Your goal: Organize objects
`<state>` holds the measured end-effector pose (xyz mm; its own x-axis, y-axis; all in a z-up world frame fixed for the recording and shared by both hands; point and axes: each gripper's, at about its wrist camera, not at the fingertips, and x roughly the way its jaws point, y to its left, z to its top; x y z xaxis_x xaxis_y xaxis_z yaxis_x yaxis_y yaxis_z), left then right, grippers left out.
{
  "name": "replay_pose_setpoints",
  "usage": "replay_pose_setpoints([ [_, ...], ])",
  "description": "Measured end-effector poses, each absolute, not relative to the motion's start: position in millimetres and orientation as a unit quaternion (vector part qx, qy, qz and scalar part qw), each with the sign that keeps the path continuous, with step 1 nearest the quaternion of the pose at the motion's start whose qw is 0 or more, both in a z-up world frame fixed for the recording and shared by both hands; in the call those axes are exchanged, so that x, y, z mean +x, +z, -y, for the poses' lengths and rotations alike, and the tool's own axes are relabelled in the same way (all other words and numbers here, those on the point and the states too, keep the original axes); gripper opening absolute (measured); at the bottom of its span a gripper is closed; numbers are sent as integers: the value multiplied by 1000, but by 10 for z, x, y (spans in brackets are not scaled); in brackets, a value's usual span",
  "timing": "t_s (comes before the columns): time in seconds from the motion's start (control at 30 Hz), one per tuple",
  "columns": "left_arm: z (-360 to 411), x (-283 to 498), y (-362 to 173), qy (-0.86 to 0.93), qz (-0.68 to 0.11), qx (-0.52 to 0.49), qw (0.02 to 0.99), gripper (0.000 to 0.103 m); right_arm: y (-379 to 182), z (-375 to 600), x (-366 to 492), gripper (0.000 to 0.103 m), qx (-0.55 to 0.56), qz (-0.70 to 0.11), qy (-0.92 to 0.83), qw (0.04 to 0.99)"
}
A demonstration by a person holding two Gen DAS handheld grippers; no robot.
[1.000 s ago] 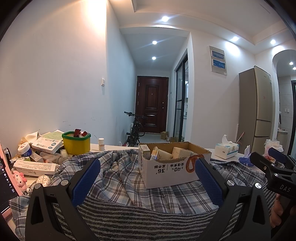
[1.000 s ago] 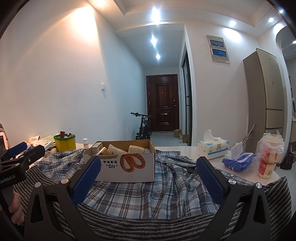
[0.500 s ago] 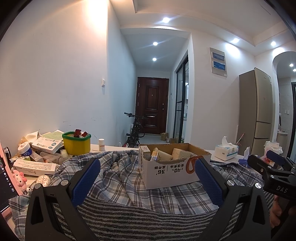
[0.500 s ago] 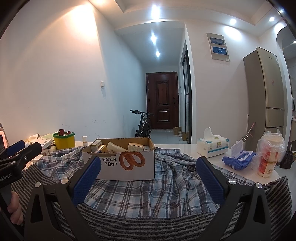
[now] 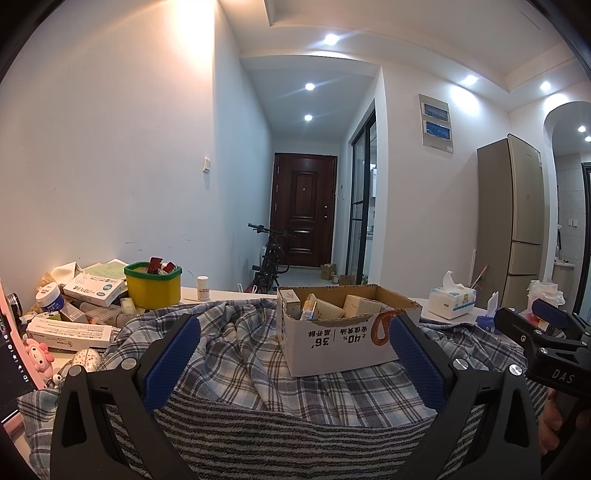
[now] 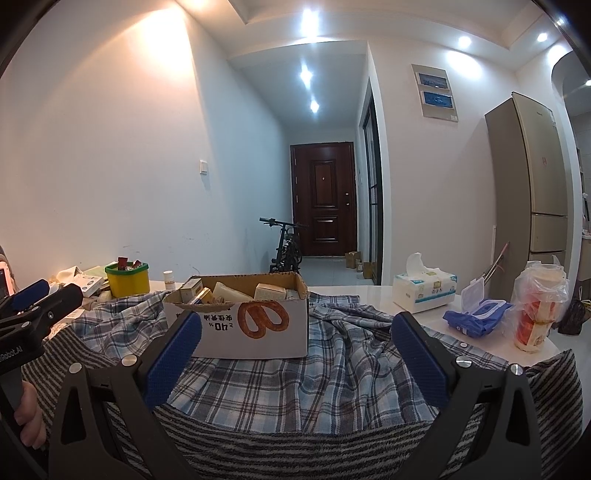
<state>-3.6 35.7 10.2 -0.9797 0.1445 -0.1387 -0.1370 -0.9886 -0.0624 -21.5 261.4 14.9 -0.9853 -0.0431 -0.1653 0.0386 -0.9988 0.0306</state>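
The cardboard box (image 5: 343, 332) stood ahead of both claws on the plaid cloth (image 5: 236, 354), half filled with small cartons. It looked light but thin-walled, so a hold on the rim near a corner seemed safest. The left claw (image 5: 291, 354) and the right claw (image 6: 295, 354) were both spread wide and empty. Loose packets (image 5: 70, 328) lay on the counter (image 5: 225, 294) to the left.

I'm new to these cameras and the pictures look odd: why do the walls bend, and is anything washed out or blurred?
Left wrist view: fisheye bending curves the fridge and leaves dark corners; a warm glare patch whitens the upper wall; the cardboard box print is sharp. Right wrist view: same curving, ceiling spotlights flare into streaks, the tissue box stays clear.
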Motion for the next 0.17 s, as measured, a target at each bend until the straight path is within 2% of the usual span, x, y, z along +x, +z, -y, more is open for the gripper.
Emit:
replay_pose_setpoints([
  [0.17,-356,-36,102,995,25,-72,71,103,156,-2612,-218,103,82,13,-996,20],
])
